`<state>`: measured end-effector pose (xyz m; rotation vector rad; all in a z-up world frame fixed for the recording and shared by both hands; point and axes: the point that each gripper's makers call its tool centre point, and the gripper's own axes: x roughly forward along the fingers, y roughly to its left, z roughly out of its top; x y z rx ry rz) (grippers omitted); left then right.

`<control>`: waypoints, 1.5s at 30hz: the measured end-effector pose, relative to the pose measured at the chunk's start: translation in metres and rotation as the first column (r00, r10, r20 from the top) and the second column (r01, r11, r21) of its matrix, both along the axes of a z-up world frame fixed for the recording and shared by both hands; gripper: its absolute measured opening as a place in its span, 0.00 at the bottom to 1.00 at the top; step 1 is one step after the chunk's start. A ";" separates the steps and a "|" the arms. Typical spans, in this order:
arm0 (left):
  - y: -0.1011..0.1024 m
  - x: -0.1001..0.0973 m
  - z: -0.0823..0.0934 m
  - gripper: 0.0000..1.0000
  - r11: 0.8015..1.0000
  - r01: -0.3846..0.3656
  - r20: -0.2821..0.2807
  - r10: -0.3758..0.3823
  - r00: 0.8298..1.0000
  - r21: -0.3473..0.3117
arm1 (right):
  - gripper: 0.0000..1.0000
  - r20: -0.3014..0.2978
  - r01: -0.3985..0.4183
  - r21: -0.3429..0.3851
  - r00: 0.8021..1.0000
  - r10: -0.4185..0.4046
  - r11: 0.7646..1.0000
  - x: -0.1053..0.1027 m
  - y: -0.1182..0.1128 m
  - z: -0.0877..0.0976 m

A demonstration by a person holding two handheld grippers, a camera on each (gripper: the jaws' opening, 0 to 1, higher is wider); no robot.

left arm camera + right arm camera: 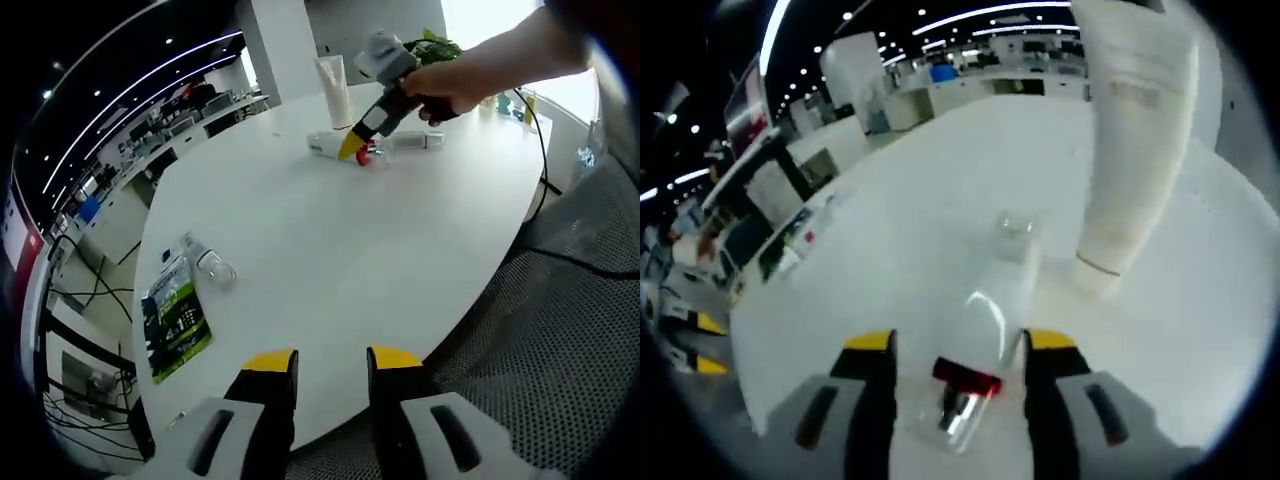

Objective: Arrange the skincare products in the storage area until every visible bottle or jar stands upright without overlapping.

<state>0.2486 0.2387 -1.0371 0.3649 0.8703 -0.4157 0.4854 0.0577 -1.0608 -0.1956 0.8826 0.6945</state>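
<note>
Beyond the table's near edge, my left gripper [332, 365] is open with nothing between its yellow-tipped fingers. A small clear bottle [212, 264] lies on its side on the white table [330, 250]. Across the table a hand holds my right gripper [352, 150] low over a lying white bottle [325, 145], a red-capped piece [368, 155] and a clear bottle [415, 142]. A tall white tube [335, 90] stands upright behind them. In the right gripper view my right gripper [960, 350] is open, with the lying white bottle [1005, 290] and its red band [965, 378] between the jaws. The tube [1130, 130] stands just right of it.
A green printed packet [175, 318] lies flat near the table's left edge, beside the small clear bottle. A potted plant [435, 45] stands at the far edge. A mesh chair back [560, 330] is at the right, with a black cable [540, 130] running over the table edge.
</note>
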 end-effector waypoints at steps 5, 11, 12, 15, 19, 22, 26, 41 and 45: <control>0.000 0.000 0.001 0.28 1.000 0.001 0.004 -0.001 1.000 -0.002 | 0.46 0.035 -0.045 -0.055 0.998 0.047 0.997 -0.001 0.000 -0.005; -0.001 0.001 0.002 0.28 1.000 0.005 0.010 -0.005 1.000 -0.003 | 0.46 0.039 -0.001 -0.027 0.999 0.002 1.000 -0.018 -0.010 -0.005; -0.001 0.001 0.002 0.28 1.000 0.007 0.010 -0.007 1.000 -0.001 | 0.46 0.044 0.007 -0.030 0.999 -0.005 1.000 -0.021 -0.012 -0.005; -0.001 -0.001 0.001 0.27 1.000 0.015 0.003 -0.015 1.000 0.008 | 0.42 0.064 0.027 -0.035 0.998 -0.025 0.999 -0.030 -0.016 -0.005; -0.001 -0.001 0.001 0.27 1.000 0.019 0.005 -0.019 1.000 0.007 | 0.36 0.116 0.061 -0.042 0.992 -0.056 0.997 -0.031 -0.022 -0.005; -0.002 -0.001 0.002 0.27 1.000 0.023 0.007 -0.023 1.000 0.006 | 0.34 0.156 0.094 -0.024 0.984 -0.089 0.995 -0.030 -0.024 -0.004; -0.003 -0.001 0.002 0.27 1.000 0.028 0.009 -0.028 1.000 0.007 | 0.29 0.164 0.144 0.014 0.976 -0.144 0.989 -0.026 -0.027 -0.004; -0.003 -0.001 0.003 0.27 1.000 0.030 0.008 -0.030 1.000 0.006 | 0.26 0.043 0.073 0.067 0.996 -0.076 0.995 -0.034 -0.048 0.022; -0.003 -0.001 0.002 0.27 1.000 0.031 0.005 -0.031 1.000 0.006 | 0.26 -0.023 0.059 0.095 0.998 -0.057 0.994 -0.036 -0.053 0.031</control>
